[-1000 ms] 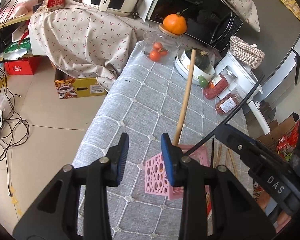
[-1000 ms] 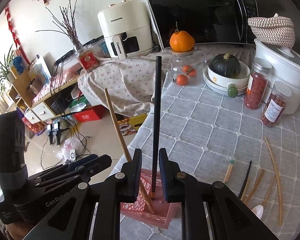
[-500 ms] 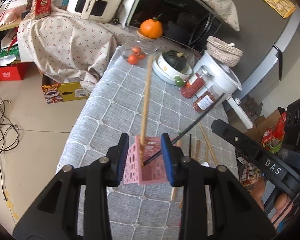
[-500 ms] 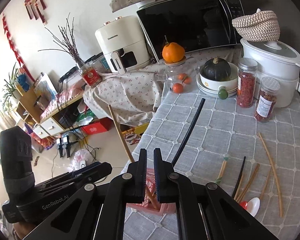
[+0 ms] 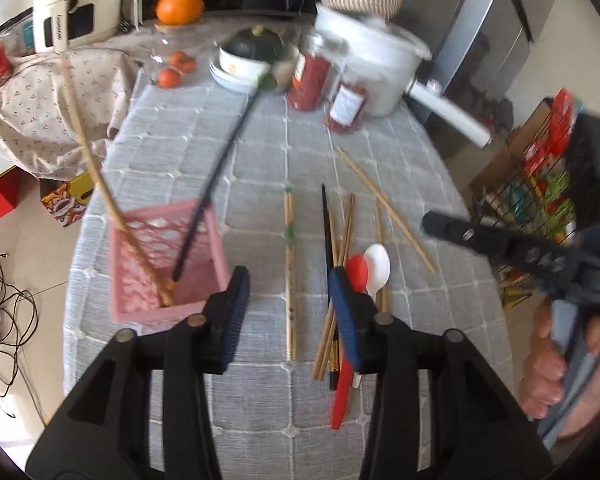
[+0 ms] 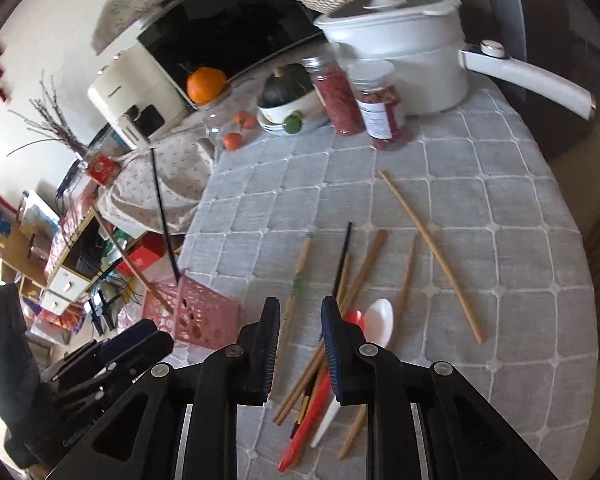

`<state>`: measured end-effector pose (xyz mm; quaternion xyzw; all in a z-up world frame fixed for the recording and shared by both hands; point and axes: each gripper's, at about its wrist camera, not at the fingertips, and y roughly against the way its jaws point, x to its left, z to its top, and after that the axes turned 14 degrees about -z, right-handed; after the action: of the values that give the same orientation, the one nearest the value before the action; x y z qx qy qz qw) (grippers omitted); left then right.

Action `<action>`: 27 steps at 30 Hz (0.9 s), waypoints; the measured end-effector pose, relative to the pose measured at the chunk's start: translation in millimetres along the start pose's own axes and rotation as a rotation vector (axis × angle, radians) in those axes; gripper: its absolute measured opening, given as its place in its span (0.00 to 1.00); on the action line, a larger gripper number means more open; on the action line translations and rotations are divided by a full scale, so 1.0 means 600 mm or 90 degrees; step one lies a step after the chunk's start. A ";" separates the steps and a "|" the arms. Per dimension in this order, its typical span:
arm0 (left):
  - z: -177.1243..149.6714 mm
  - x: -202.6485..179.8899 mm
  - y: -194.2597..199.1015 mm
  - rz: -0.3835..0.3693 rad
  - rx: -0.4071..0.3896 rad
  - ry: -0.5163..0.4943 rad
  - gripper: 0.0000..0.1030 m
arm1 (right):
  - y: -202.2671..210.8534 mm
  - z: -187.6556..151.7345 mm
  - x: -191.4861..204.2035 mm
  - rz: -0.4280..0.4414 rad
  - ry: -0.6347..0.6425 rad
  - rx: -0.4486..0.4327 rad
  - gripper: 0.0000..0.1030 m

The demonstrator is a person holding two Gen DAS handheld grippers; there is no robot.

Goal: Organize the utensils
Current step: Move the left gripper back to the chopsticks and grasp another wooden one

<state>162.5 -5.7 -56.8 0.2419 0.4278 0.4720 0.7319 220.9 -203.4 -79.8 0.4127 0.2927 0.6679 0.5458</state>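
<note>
Right wrist view: right tool (image 6: 300,322) empty, jaws opening, loose chopstick pile (image 6: 352,280) just ahead at frame centre, long axes along the pointing line. Pink basket (image 6: 204,314) lower left. Left tool (image 5: 290,300) also empty, opening.

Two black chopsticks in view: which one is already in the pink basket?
The black chopstick leaning in the pink basket beside a wooden one. The other black chopstick lies flat in the loose pile.
</note>
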 end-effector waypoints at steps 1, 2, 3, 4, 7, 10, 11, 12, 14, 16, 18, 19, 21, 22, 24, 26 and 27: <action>-0.001 -0.007 -0.022 0.002 0.023 -0.003 0.53 | 0.003 0.002 -0.005 -0.007 -0.007 -0.003 0.22; -0.001 -0.012 -0.041 -0.003 0.045 -0.003 0.53 | 0.008 0.004 -0.013 -0.011 -0.016 -0.009 0.24; 0.001 -0.015 -0.062 -0.005 0.065 0.005 0.53 | 0.011 0.005 -0.020 -0.008 -0.020 -0.012 0.31; 0.004 -0.015 -0.082 -0.001 0.079 0.016 0.53 | 0.016 0.003 -0.021 -0.007 -0.021 -0.014 0.36; 0.018 -0.019 -0.121 0.031 0.090 0.025 0.53 | 0.028 -0.001 -0.034 -0.029 -0.023 -0.031 0.46; 0.030 -0.013 -0.142 0.052 0.086 0.043 0.53 | 0.029 -0.005 -0.046 -0.034 -0.020 -0.032 0.46; 0.029 -0.017 -0.145 0.066 0.081 0.039 0.53 | 0.029 -0.006 -0.047 -0.032 -0.021 -0.030 0.46; 0.026 -0.027 -0.148 0.071 0.079 0.024 0.53 | 0.029 -0.005 -0.052 -0.032 -0.023 -0.029 0.46; 0.016 -0.046 -0.151 0.076 0.077 -0.007 0.53 | 0.028 -0.003 -0.058 -0.039 -0.026 -0.031 0.46; 0.008 -0.054 -0.158 0.091 0.082 -0.023 0.53 | 0.025 -0.001 -0.067 -0.038 -0.036 -0.027 0.46; 0.008 -0.056 -0.173 0.118 0.087 -0.031 0.53 | 0.024 0.001 -0.076 -0.022 -0.053 -0.017 0.46; 0.010 -0.054 -0.179 0.130 0.089 -0.029 0.53 | 0.026 0.000 -0.077 -0.018 -0.054 -0.019 0.46; 0.020 -0.052 -0.193 0.139 0.090 -0.026 0.53 | 0.031 -0.001 -0.075 -0.024 -0.052 -0.026 0.46; 0.025 -0.052 -0.199 0.149 0.088 -0.027 0.53 | 0.032 -0.001 -0.074 -0.026 -0.051 -0.028 0.46; 0.035 -0.052 -0.211 0.168 0.082 -0.030 0.53 | 0.032 -0.001 -0.078 -0.023 -0.061 -0.028 0.46; 0.043 -0.047 -0.222 0.184 0.080 -0.029 0.53 | 0.032 -0.001 -0.084 -0.025 -0.069 -0.030 0.46; 0.044 -0.044 -0.228 0.189 0.082 -0.023 0.52 | 0.030 -0.001 -0.087 -0.026 -0.071 -0.028 0.46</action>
<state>246.2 -87.8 -136.2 0.3575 0.4032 0.5423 0.6446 214.9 -258.1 -76.9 0.4312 0.2556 0.6386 0.5839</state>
